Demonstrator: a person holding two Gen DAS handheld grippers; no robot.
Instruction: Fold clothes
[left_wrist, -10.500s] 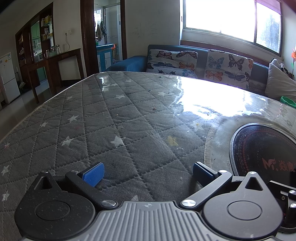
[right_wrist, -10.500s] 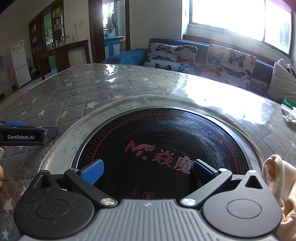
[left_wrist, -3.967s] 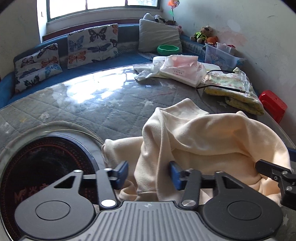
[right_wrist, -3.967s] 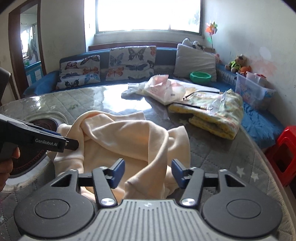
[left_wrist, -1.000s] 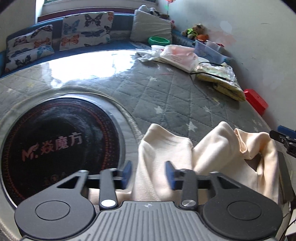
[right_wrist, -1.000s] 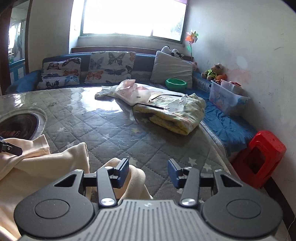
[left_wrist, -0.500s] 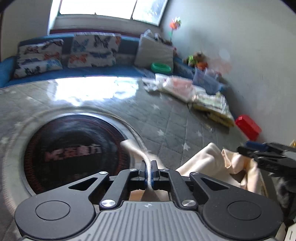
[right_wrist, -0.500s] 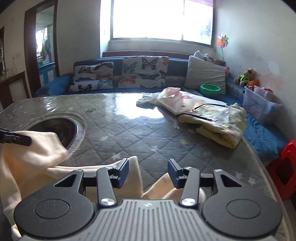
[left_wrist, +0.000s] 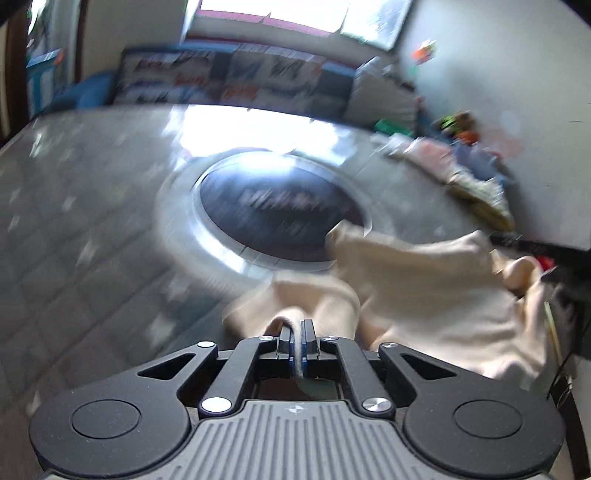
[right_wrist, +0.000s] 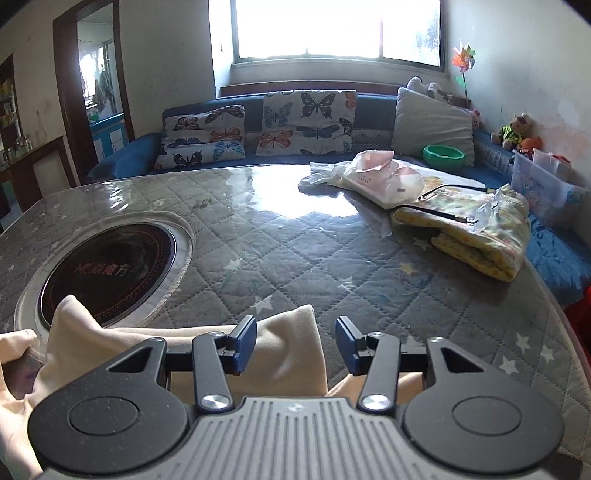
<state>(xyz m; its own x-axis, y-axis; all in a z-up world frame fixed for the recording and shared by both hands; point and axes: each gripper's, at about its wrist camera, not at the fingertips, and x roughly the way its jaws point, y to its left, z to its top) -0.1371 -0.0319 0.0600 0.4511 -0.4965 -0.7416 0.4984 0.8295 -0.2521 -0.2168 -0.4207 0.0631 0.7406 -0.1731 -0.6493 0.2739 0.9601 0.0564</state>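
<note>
- Left wrist view: blurred quilted grey table (left_wrist: 92, 258) with a round black hotplate (left_wrist: 273, 218) at centre; left gripper (left_wrist: 296, 341) pinches a fold of the cream garment (left_wrist: 424, 291), which spreads right across the near table
- Right wrist view: same table (right_wrist: 332, 258), sofa (right_wrist: 369, 103) far behind; right gripper (right_wrist: 295, 341) spread wide, the garment (right_wrist: 280, 343) lying beneath its left finger, near the hotplate (right_wrist: 107, 269)

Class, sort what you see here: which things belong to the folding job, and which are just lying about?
Part of the job:
cream garment
left gripper, shut on its edge
right gripper, open over it

Lying about:
yellow blanket
plastic bag
green bowl
hotplate
</note>
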